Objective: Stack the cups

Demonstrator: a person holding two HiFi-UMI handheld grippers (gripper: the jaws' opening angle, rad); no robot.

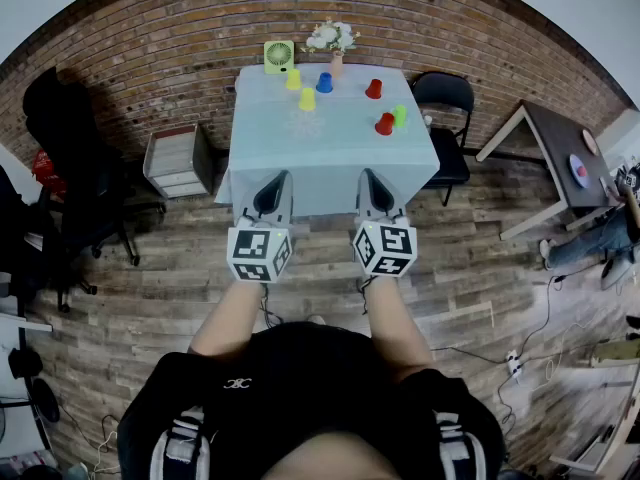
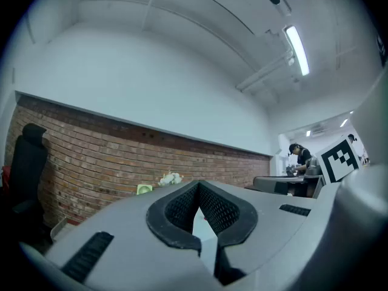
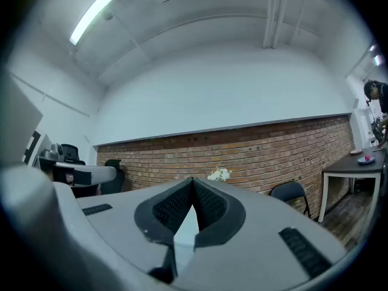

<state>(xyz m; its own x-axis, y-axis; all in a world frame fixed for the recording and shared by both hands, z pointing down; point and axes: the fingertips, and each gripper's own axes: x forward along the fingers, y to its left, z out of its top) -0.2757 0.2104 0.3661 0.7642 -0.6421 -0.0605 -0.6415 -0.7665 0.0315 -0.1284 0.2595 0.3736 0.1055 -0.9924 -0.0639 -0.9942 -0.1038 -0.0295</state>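
Left gripper closed, empty | right gripper closed, empty | we see cups scattered at twelve o'clock on the table

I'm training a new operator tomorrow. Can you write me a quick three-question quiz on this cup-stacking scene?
1. How many cups stand on the table? A: four. B: six. C: eight.
2. True or false: the left gripper is holding a cup.
3. Fill in the blank: the green cup stands right beside a ___ cup.

Key
1. B: two yellow, two red, one blue and one green.
2. False: its jaws are shut on nothing, and it is short of the table's near edge.
3. Red: the red cup is the one beside it.
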